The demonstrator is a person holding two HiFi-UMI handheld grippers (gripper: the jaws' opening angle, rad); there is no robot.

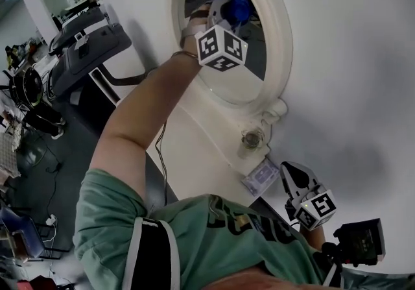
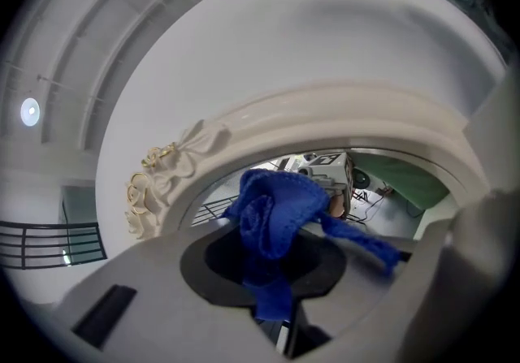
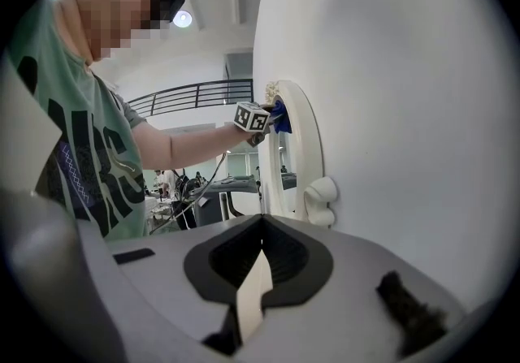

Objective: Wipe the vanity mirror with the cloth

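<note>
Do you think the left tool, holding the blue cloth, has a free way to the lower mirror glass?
Probably yes. The left tool, shut on the blue cloth, is at the upper mirror glass inside the oval frame; nothing stands before the lower glass, and the right tool hangs low, aside.

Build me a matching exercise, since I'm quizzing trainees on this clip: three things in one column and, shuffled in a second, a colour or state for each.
Column 1
1. cloth
2. mirror frame
3. right gripper

Column 2
A. shut on nothing, held low
B. blue, clamped in the left gripper
C. cream, oval

Pairs: 1-B, 2-C, 3-A
</note>
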